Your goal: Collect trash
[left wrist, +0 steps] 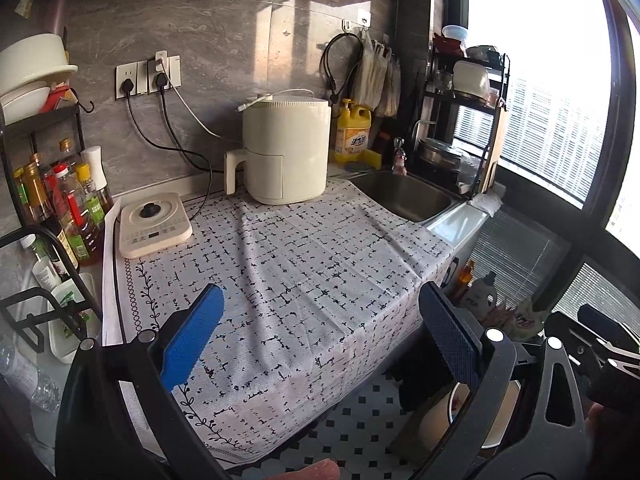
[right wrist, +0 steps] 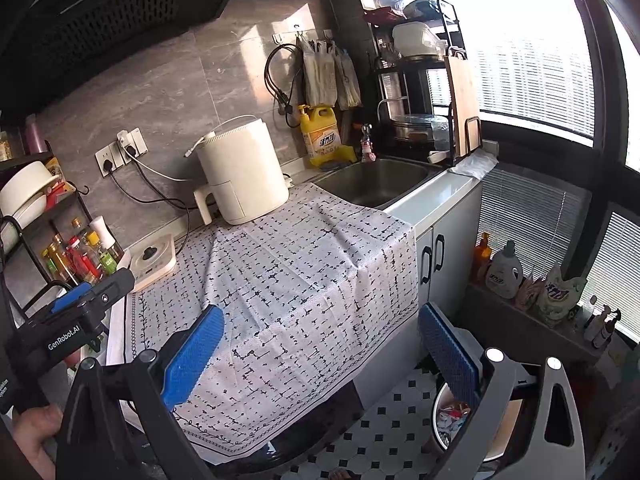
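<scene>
Blue-padded left tongs [left wrist: 316, 340] and right tongs [right wrist: 320, 354] both gape wide and empty above the cloth-covered tabletop [right wrist: 304, 264], which shows no litter. Trash [right wrist: 450, 418] lies in a white bin [right wrist: 438, 436] on the floor, lower right of the right-wrist frame, probably placed below the tabletop edge to receive drops.

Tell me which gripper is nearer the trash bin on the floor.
Right. The right gripper hangs almost over the trash bin; the left gripper is over the counter's cloth, further left of it.
</scene>
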Tool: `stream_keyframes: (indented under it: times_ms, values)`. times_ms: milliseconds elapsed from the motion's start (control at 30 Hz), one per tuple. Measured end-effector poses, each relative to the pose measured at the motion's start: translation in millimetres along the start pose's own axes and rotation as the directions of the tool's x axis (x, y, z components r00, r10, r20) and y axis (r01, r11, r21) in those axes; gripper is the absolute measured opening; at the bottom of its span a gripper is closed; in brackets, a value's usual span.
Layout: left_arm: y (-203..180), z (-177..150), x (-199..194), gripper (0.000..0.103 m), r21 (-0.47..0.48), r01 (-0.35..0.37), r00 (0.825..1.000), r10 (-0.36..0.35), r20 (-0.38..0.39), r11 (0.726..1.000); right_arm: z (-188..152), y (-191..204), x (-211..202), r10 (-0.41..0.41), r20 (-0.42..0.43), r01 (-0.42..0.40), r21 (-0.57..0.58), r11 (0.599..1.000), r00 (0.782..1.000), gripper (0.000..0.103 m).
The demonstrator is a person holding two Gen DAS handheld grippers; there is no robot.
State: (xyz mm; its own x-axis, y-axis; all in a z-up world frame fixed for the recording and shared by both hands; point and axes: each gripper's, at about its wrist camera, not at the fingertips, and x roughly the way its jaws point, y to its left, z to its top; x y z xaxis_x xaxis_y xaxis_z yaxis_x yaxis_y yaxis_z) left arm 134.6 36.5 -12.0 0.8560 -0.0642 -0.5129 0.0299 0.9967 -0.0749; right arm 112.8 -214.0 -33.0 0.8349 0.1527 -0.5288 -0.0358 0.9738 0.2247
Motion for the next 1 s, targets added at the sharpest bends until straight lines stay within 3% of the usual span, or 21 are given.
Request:
stream_keyframes:
  times_ms: [1000]
  values:
    - [-12, -6, -13, 0.097, 0.016, 0.014, 1.000, -0.014, 0.009, 1.000, -2, 0, -16, -0.018, 0.023, 0.018, -0.011, 1.000, 1.000, 0.095]
